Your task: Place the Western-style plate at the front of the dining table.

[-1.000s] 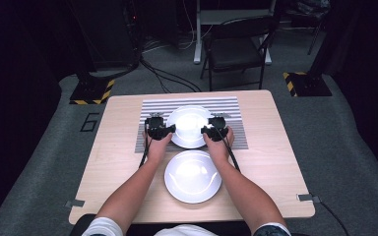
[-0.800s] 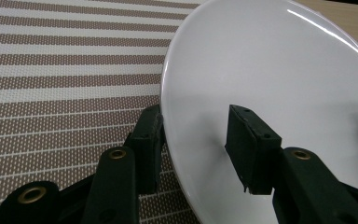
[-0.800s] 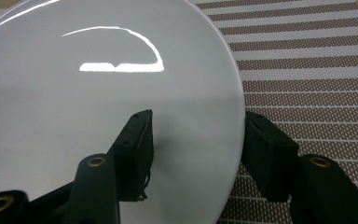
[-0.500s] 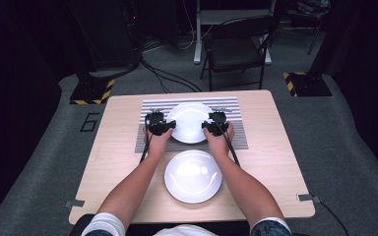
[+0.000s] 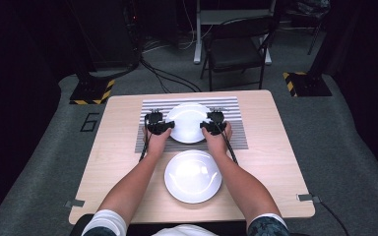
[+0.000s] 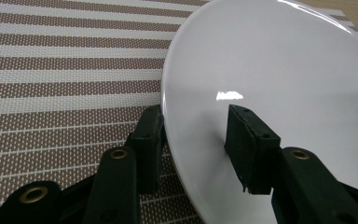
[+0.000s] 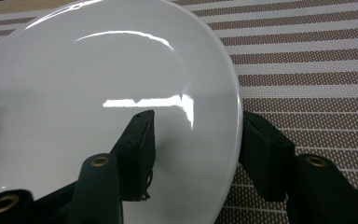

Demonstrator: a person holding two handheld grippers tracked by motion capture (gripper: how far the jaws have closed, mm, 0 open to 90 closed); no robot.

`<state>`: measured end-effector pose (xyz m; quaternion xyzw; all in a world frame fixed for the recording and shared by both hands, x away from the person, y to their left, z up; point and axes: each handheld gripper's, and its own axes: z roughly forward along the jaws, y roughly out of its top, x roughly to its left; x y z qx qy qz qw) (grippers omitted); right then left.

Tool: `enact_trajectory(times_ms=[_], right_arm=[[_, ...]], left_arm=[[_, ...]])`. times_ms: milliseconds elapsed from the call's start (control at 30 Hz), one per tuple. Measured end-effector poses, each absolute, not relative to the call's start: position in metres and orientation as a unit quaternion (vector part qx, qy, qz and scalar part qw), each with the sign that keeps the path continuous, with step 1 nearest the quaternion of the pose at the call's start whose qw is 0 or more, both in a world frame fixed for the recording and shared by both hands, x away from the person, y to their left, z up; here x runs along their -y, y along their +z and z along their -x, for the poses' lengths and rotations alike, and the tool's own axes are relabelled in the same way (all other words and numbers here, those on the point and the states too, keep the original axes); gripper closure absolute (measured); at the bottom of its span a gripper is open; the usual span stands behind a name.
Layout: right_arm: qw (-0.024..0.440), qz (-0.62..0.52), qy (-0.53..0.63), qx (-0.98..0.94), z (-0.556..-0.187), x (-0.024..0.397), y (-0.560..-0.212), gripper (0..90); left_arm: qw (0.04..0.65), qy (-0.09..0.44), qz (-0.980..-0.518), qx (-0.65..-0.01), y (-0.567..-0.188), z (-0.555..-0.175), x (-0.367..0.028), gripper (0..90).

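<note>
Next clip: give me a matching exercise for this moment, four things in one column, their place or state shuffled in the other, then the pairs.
Things:
1. far plate
2. near plate
3. striped mat
4. folding chair

Place or state:
A. on the floor beyond the table
B. on bare wood, close to the person
C. lies under the far plate
D. rim between the jaws of the left gripper and the right gripper

Pairs: 1-D, 2-B, 3-C, 4-A
</note>
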<state>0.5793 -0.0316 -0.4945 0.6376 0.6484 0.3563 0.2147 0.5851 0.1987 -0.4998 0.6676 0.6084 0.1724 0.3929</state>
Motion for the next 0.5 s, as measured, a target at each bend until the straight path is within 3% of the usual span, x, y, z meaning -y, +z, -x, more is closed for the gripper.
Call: enact_trajectory(times_ms=[500], right_arm=[[0.211,-0.634,0.349,-0.657,-0.5851,0.0293,-0.5002,47.0]], left_arm=[[0.385,0.173,-0.671,-0.610,-0.5067,-0.5906,-0.2002,56.8]])
